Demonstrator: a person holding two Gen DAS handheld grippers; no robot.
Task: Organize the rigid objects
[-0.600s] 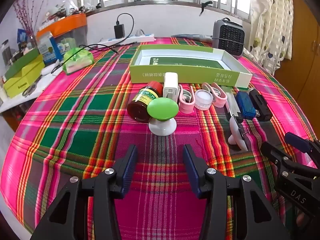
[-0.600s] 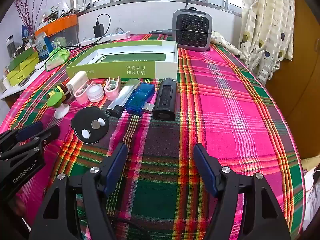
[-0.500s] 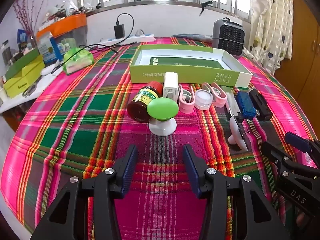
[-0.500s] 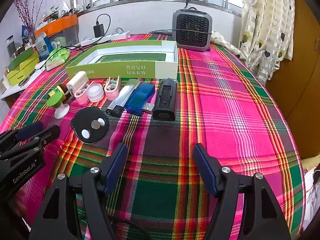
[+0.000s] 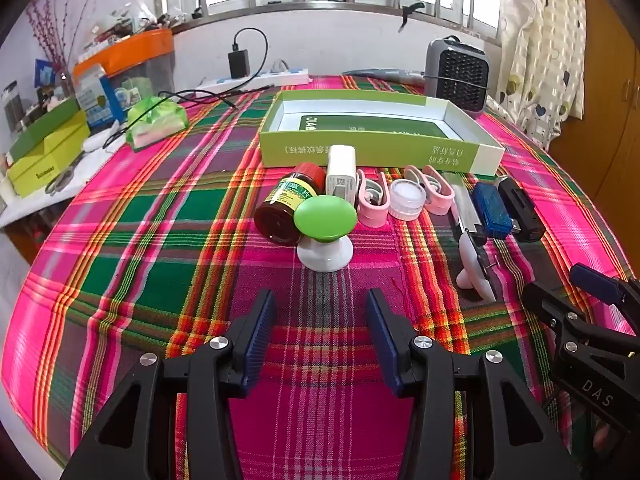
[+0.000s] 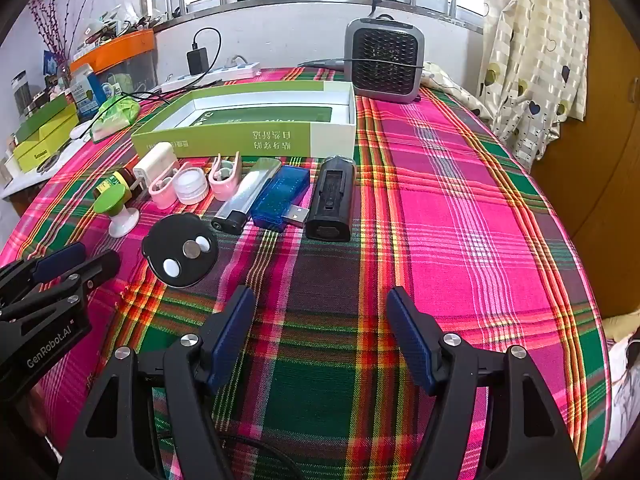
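An open green box sits mid-table. In front of it lies a row of small objects: brown bottle, green-topped white knob, white charger, two pink clips, white jar lid, silver lighter, blue USB stick, black case, black disc. My left gripper is open and empty, just short of the knob. My right gripper is open and empty, short of the black case.
The table wears a pink and green plaid cloth. A grey fan heater stands at the back. A power strip with charger, a green tissue pack and cluttered boxes are at the left.
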